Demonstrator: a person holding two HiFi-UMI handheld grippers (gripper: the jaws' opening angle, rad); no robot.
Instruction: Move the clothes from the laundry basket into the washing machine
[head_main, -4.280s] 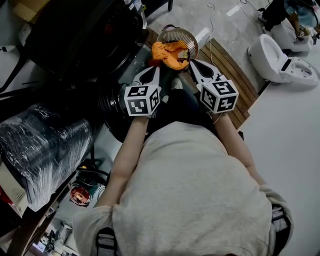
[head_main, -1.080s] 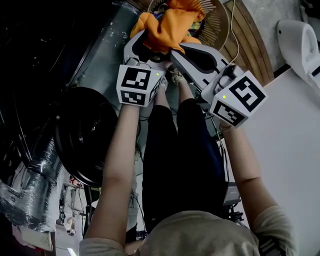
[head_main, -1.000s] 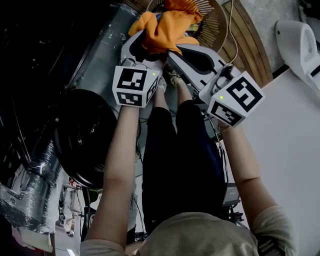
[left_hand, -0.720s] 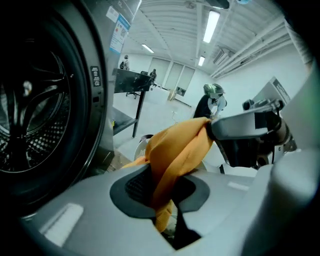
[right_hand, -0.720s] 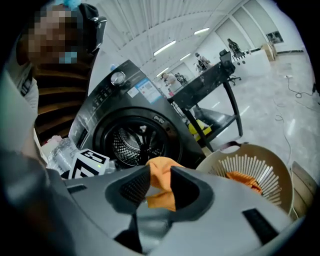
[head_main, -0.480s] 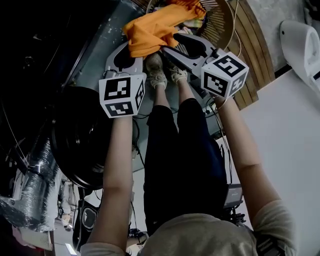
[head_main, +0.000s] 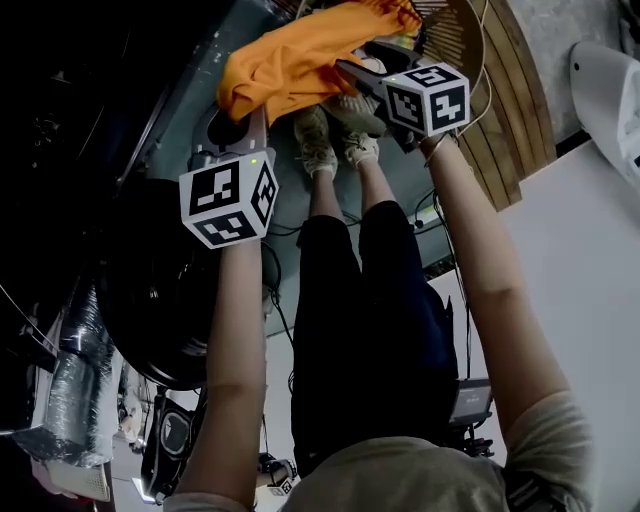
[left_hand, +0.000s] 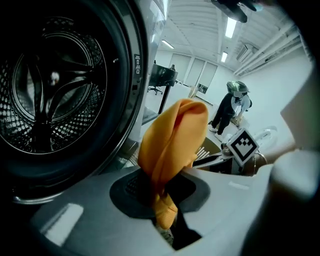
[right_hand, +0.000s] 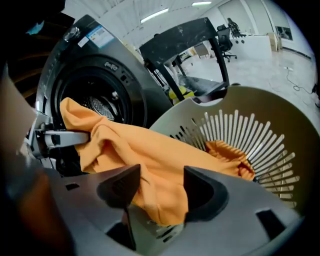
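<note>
Plainly, the orange garment (head_main: 288, 66) is the only clothing on the move. It is a soft, matte cloth in one flat orange, creased into broad folds. In the head view it stretches from the laundry basket (head_main: 457, 42) at the top towards the dark washing machine (head_main: 160, 270) on the left, passing above the person's shoes (head_main: 330, 140).

The left gripper (left_hand: 161, 197) has just been closing and its jaws now stand narrow, pinched on a doubled-up fold of the garment. The fold rises from them like a rounded hood, with a small tail hanging below the pinch. Just beside it gapes the machine's drum (left_hand: 52, 87) — perforated steel inside a dark door ring.

The right gripper (right_hand: 161, 176) has just been opening. Its jaws stand wide apart, and the cloth sags between them with neither pad pressing on it. From there the garment runs left to the other gripper, while its far end lies crumpled in the basket against the slatted wall (right_hand: 260, 135).
</note>
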